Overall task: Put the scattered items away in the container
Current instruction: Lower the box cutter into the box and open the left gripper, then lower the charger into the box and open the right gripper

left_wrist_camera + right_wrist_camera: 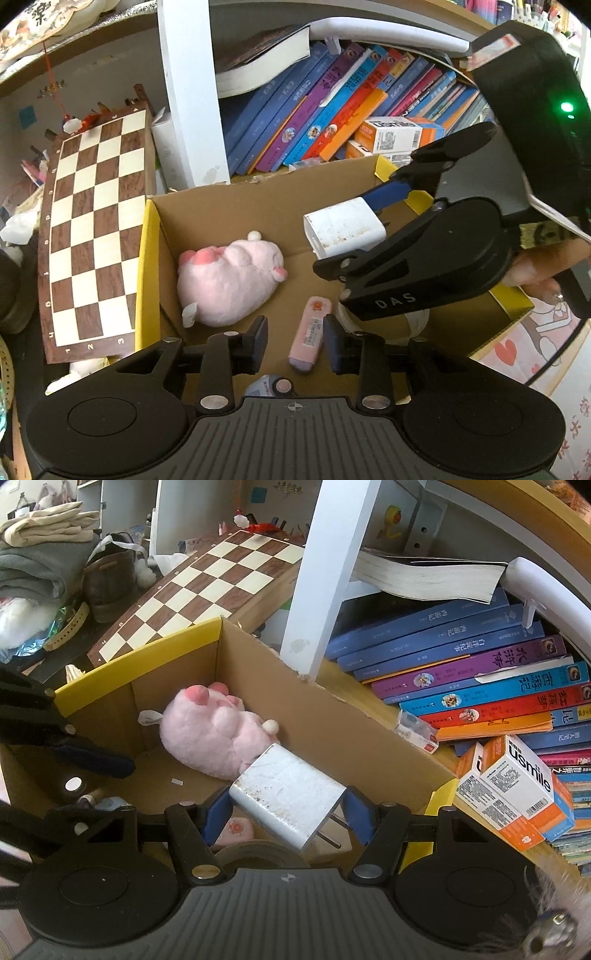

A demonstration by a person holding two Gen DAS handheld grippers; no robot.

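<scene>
The right tongs (282, 818) clamp a white plug adapter (288, 797) across its body, prongs pointing back toward the handle, and hold it over the open cardboard box (332, 734); this hold suits a release straight down into the container. The left tongs (295, 341) stand slightly apart with nothing between the pads, hanging above a pink tube (308, 336) that lies on the box floor, apparently just set down there. A pink plush pig (229, 280) already rests against the box's yellow-edged far-left corner, so the task appears well along.

The left wrist view shows the adapter from the side, clear of the box floor, together with a hand (543, 266) gripping the right tool; it also reveals the pink tube whole. The right wrist view shows the blue pads (218, 812) pressing both adapter flanks, the roll of tape (258, 853) beneath, and only the tube's end. A chessboard (92, 229) and shelved books (461, 672) lie outside the box.
</scene>
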